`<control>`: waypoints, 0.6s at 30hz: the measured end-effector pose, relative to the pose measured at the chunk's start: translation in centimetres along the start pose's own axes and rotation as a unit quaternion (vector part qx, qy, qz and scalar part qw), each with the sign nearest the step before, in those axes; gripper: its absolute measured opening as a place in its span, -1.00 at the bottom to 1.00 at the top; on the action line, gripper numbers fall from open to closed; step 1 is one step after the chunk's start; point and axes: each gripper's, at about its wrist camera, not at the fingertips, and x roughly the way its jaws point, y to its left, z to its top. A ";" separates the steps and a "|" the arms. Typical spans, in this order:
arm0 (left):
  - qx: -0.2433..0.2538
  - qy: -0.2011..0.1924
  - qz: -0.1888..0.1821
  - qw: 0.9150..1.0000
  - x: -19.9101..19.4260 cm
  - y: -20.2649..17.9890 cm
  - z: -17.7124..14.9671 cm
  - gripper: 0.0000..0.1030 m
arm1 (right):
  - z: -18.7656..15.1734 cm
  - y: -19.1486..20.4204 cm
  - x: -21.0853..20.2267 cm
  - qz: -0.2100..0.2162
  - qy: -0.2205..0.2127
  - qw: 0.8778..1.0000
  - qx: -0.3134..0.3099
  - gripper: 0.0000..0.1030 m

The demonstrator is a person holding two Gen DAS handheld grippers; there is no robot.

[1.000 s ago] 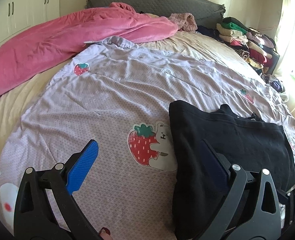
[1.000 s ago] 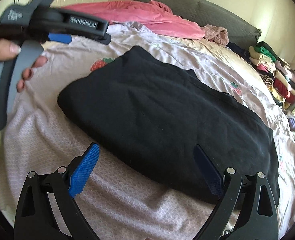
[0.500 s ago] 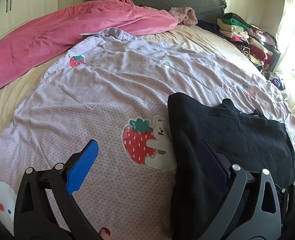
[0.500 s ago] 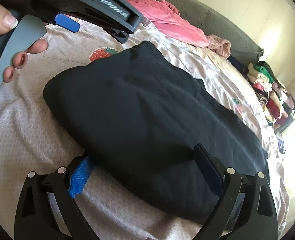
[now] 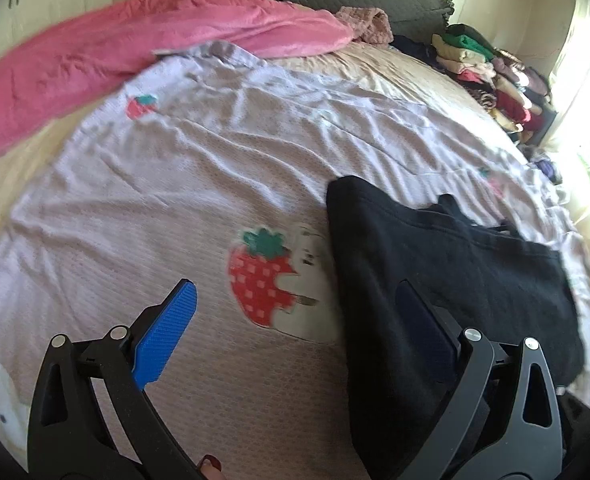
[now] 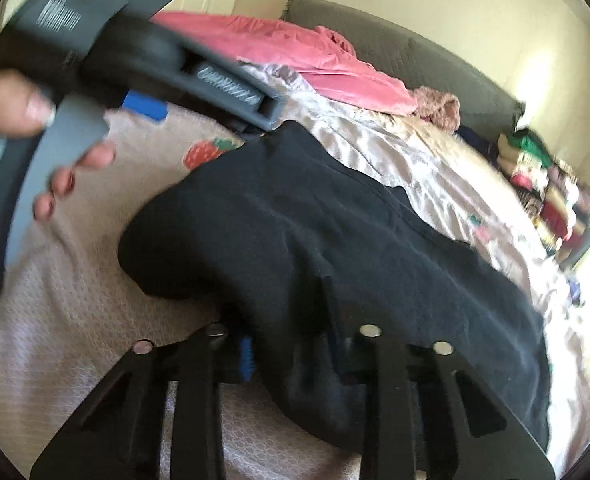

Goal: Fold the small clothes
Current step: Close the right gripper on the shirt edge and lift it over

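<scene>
The right gripper (image 6: 287,344) has just been closing, and its jaws now pinch the near edge of the black garment (image 6: 335,240), the cloth bunched between the pads at six o'clock in its own view. The step in hand looks like lifting that edge to fold it over. To do it well, I would keep the pinch firm, raise the hem only a little, and carry it toward twelve o'clock in a flat arc so the layers stay aligned and do not drag the lilac strawberry sheet (image 5: 215,184) with them.

The left gripper (image 5: 295,312) hangs with its jaws wide apart and nothing between them; its blue pad (image 5: 167,340) sits at seven o'clock over the sheet, while the other finger overlaps the garment's left border at five o'clock. It could press that border down as an anchor.

Farther off, a pink blanket (image 5: 135,56) lies at eleven o'clock, and stacked clothes (image 5: 491,72) at two o'clock.
</scene>
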 end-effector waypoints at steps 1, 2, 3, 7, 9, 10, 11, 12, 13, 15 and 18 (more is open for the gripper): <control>-0.007 0.006 -0.018 1.000 0.1 -0.1 0.0 0.81 | 0.1 -0.3 -0.1 0.006 -0.001 1.000 0.008 -0.58; -0.017 0.013 -0.041 0.999 0.2 -0.1 0.0 0.81 | 0.1 -0.6 -0.3 0.013 -0.004 1.000 0.016 -0.59; -0.024 0.018 -0.057 0.998 0.3 -0.2 0.1 0.81 | 0.1 -0.9 -0.5 0.018 -0.007 1.000 0.023 -0.61; -0.046 0.049 -0.115 0.991 1.4 -0.8 -0.3 0.81 | -0.1 -1.6 -1.2 0.034 -0.017 0.998 0.046 -0.66; -0.053 0.060 -0.129 0.988 2.0 -1.0 -0.6 0.81 | -0.3 -1.7 -1.6 0.037 -0.022 0.998 0.049 -0.68; -0.056 0.063 -0.135 0.987 2.2 -1.2 -0.7 0.81 | -0.4 -1.7 -1.9 0.037 -0.026 0.998 0.051 -0.68; -0.059 0.066 -0.142 0.986 2.4 -1.3 -0.8 0.81 | -0.5 -1.8 -2.1 0.038 -0.029 0.997 0.053 -0.69; -0.062 0.068 -0.150 0.984 2.5 -1.5 -0.9 0.81 | -0.5 -1.9 -2.3 0.039 -0.031 0.997 0.055 -0.70; -0.064 0.071 -0.157 0.983 2.6 -1.8 -1.0 0.81 | -0.6 -2.0 -2.6 0.039 -0.035 0.997 0.059 -0.71; -0.068 0.070 -0.168 0.981 2.6 -2.4 -0.9 0.72 | -0.8 -2.4 -3.2 0.040 -0.043 0.996 0.068 -0.71; -0.070 0.069 -0.188 0.977 2.4 -3.3 -1.0 0.17 | -1.2 -2.8 -4.4 0.035 -0.053 0.995 0.075 -0.72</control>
